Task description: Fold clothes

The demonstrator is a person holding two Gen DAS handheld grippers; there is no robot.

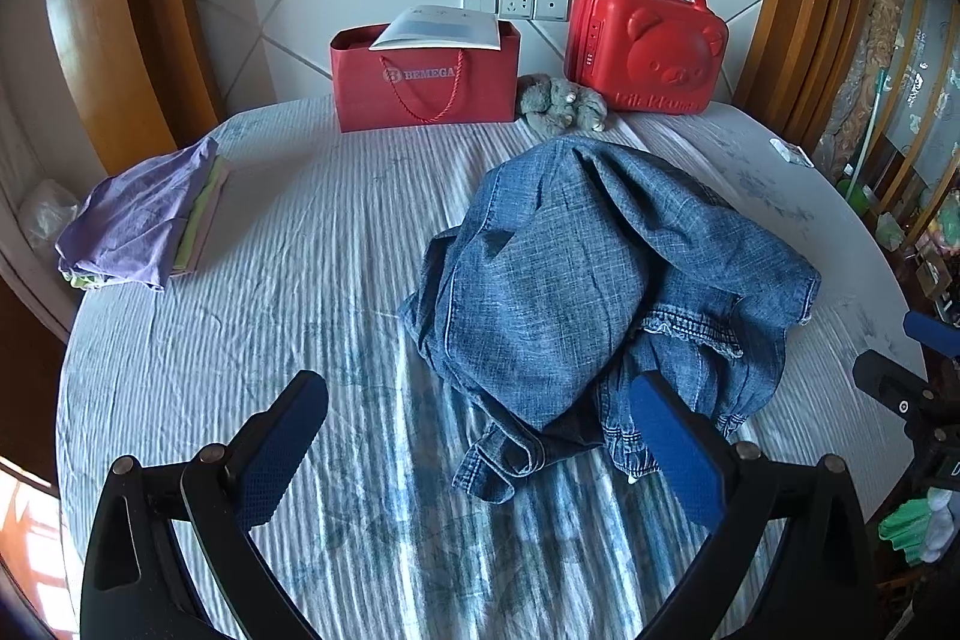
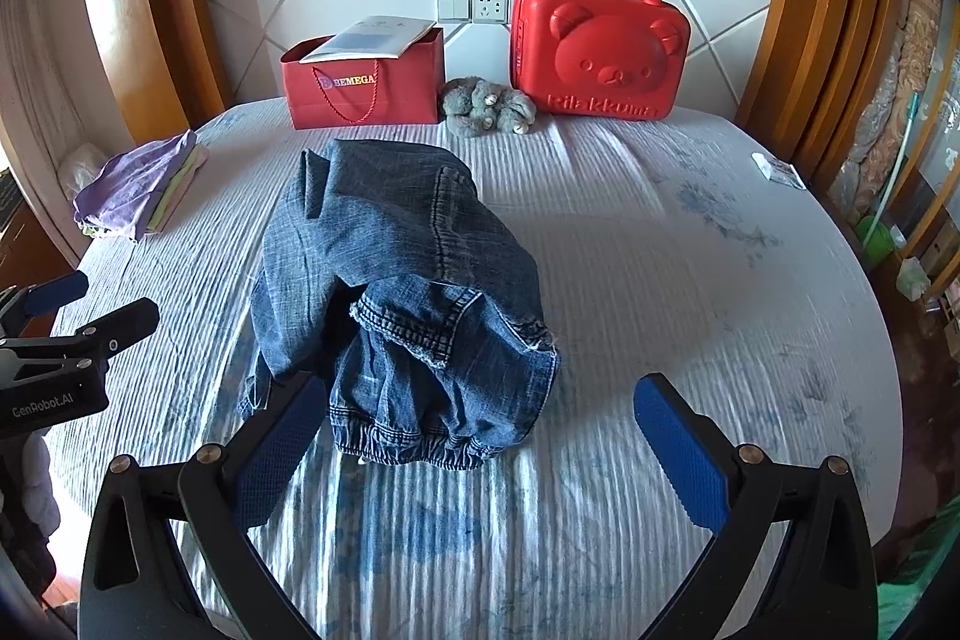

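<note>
A crumpled pair of denim jeans (image 1: 600,280) is lying heaped in the middle of the bed (image 1: 240,340), its elastic waistband (image 2: 420,445) facing the near edge. Both claws are hovering over that edge with nothing between their blue pads: the left claw (image 1: 480,445) is gaping wide with the jeans just ahead of it to the right, and the right claw (image 2: 480,445) is gaping equally wide with its left pad near the waistband.

A stack of folded clothes (image 1: 144,226) is sitting at the far left of the bed, so some garments appear done, and this one looks to be at the very start, not yet grasped or spread. The next move is probably calling for each claw to close on one side of the waistband, lift, and shake the legs out flat before any fold. The bunched layers are making it easy to pinch two thicknesses at once.

At the headboard are standing a red paper bag (image 1: 426,82), a grey plush toy (image 1: 564,103) and a red bear-face case (image 1: 648,52), well apart from the jeans.
</note>
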